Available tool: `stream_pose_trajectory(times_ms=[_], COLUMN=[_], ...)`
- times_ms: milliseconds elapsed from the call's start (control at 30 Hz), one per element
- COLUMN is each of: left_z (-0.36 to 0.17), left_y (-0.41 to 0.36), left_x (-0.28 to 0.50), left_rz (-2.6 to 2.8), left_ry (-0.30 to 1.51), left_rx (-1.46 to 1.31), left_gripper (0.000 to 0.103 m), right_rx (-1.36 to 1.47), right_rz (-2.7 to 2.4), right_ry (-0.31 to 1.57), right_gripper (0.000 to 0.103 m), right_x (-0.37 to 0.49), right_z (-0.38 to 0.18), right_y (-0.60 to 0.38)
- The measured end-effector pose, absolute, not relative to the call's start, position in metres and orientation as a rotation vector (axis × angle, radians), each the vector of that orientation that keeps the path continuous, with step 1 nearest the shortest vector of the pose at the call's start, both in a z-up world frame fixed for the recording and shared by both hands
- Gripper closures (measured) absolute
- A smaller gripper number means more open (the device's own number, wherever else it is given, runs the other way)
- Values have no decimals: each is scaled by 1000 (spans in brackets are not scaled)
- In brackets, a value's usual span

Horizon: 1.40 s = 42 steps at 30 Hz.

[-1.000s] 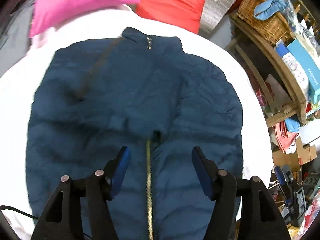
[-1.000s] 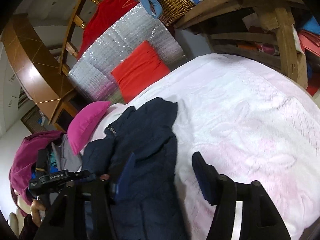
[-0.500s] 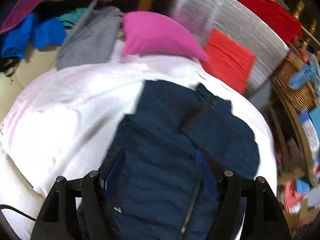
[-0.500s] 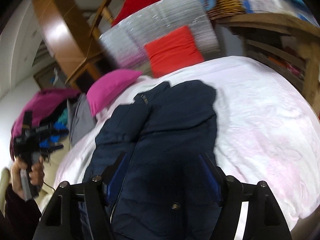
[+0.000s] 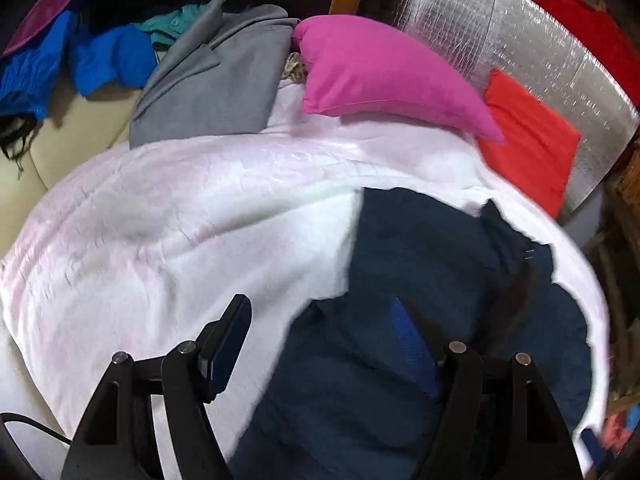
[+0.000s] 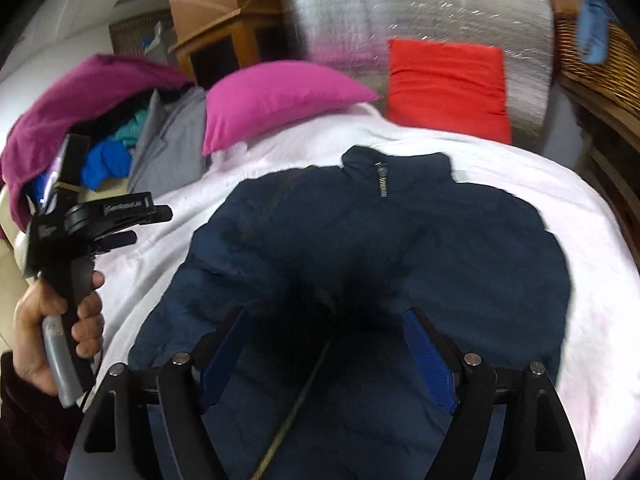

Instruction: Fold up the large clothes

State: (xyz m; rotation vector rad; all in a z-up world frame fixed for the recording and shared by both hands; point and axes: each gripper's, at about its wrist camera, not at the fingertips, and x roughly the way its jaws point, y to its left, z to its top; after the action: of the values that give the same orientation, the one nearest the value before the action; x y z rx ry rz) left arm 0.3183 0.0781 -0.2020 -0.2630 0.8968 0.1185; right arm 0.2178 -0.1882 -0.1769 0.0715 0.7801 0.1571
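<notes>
A navy puffer jacket lies flat, front up, on a white-pink bedspread, collar at the far end, zipper down the middle. In the left wrist view the jacket fills the lower right. My left gripper is open and empty, above the jacket's left edge and the bedspread. It also shows at the left of the right wrist view, held by a hand. My right gripper is open and empty, above the jacket's lower middle.
A pink pillow and a red cushion lie at the head of the bed, against a silver foil panel. A grey garment and a pile of blue and purple clothes lie at the left. A wicker basket stands right.
My left gripper has swung left, off the jacket's middle toward its left edge. My right gripper has swung left from the bare bedspread to above the jacket's middle. Both stayed open.
</notes>
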Motion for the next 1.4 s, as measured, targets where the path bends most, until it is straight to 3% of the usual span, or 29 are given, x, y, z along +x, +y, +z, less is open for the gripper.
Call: stream_pose_trajectory(times_ms=[300, 433, 733, 1100, 1233, 1267, 1300, 1367, 1400], left_z=[-237, -238, -239, -239, -241, -242, -242, -243, -244], left_y=[86, 80, 70, 68, 67, 67, 66, 64, 63], left_x=[352, 354, 353, 354, 356, 357, 357, 357, 358], left_rz=[133, 117, 100, 96, 98, 97, 97, 98, 97], left_ry=[1007, 988, 1002, 1002, 1007, 1008, 1009, 1012, 1013], left_rx=[-219, -203, -213, -206, -211, -209, -207, -204, -204], left_gripper=[30, 30, 30, 30, 30, 30, 30, 30, 30], right_rx=[-147, -227, 380, 1061, 1159, 1158, 1141, 1073, 1025], right_rz=[69, -13, -111, 45, 78, 83, 84, 50, 30], right_ry=[874, 818, 650, 599, 628, 641, 663, 709, 717], right_gripper=[13, 15, 14, 14, 14, 23, 45, 70, 74], right_x=[304, 315, 273, 214, 217, 221, 225, 234, 236], right_z=[-224, -225, -193, -261, -276, -277, -277, -270, -263], right_y=[-131, -131, -261, -368, -381, -381, -380, -376, -374])
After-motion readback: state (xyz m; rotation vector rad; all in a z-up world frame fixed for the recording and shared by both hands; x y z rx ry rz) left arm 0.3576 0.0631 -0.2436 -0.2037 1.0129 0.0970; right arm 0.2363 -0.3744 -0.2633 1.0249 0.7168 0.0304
